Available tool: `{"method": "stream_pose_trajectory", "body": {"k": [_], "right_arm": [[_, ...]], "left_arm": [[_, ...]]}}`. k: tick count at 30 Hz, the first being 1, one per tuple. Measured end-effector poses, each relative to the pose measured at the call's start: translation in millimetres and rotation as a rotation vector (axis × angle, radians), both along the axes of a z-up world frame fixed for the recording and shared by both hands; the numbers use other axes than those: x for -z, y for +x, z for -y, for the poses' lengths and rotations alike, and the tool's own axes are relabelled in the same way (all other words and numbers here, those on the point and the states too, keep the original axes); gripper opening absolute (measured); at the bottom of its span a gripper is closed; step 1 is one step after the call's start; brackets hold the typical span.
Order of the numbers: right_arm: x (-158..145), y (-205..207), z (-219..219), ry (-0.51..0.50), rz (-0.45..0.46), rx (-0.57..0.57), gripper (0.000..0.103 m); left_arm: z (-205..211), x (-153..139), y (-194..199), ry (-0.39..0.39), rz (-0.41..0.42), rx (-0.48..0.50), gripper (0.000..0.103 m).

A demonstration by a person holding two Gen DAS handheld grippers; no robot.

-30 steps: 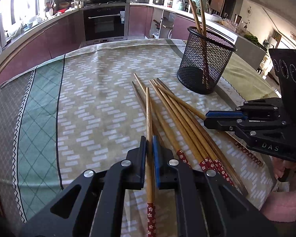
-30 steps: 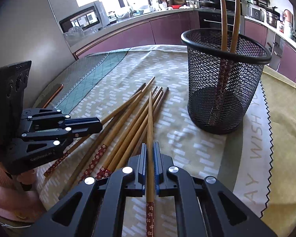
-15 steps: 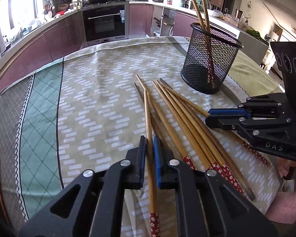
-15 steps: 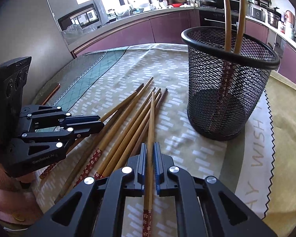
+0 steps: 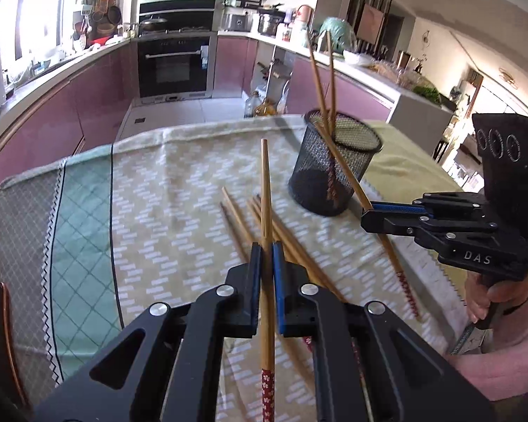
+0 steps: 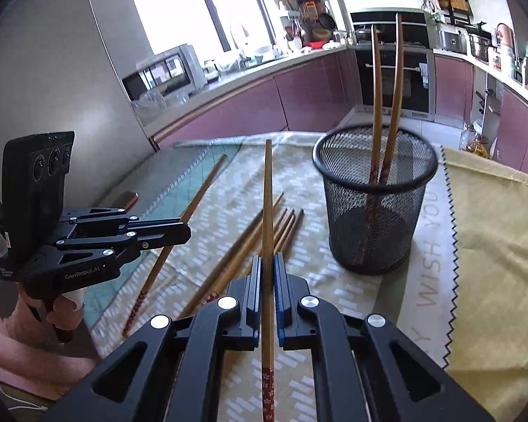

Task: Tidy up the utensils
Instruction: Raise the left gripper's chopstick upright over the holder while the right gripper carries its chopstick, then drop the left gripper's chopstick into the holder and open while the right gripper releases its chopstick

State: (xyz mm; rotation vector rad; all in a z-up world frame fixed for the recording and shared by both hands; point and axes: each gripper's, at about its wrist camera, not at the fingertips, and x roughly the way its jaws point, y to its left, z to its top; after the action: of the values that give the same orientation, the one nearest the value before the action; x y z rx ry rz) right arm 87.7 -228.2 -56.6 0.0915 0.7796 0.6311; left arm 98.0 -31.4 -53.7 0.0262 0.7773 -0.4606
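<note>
The left gripper (image 5: 267,260) is clamping one chopstick (image 5: 266,218) between its jaws, which are closed onto the shaft with no gap showing. The stick's long axis is running straight along the line the jaws point, its red flowered end trailing back under the gripper body and its plain tip reaching forward and upward, clear of the bench.

The right gripper (image 6: 267,270) is doing the same with a second chopstick (image 6: 266,211): jaws pinched tight on the shaft, patterned end behind, bare tip ahead and lifted off the cloth.

Just beyond and below both sets of jaws, the loose chopsticks (image 6: 264,235) are lying flat on the patterned tablecloth (image 5: 165,190), fanned roughly along the same forward line.

Farther out, the mesh holder (image 6: 373,207) is standing upright on the bench with two chopsticks (image 6: 383,105) already leaning inside it. From the right jaws it is sitting ahead and a little to the right, near; from the left jaws it is lying ahead and further off to the right, with the right gripper between in that view. The right hand looks the nearer to the holder.

Judging from this, each stick will need tipping from its forward slant toward upright, over the open rim, before the jaws let go; the tip now leading would otherwise meet the mesh wall rather than the opening.
</note>
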Motion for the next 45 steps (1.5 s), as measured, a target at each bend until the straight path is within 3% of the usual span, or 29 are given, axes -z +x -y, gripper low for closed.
{"method": "stream_pose_trajectory", "body": {"k": [11,23,34,45], "right_arm": [[-35,-5,32,0.080,0.087,0.054,0.006],[-74,8,49,0.104,0.192,0.090,0.006],[-108,27,60,0.108,0.262,0.113,0.006],[-117,48,68,0.134,0.291,0.145,0.006]], "left_arm": [[-11,-48,-13,-0.131,0.084,0.045,0.008],[2,-89,8,-0.231,0.168,0.062,0.007],[34,-126,31,-0.262,0.241,0.092,0.007],[61,-145,52,-0.277,0.273,0.077,0.007]]}}
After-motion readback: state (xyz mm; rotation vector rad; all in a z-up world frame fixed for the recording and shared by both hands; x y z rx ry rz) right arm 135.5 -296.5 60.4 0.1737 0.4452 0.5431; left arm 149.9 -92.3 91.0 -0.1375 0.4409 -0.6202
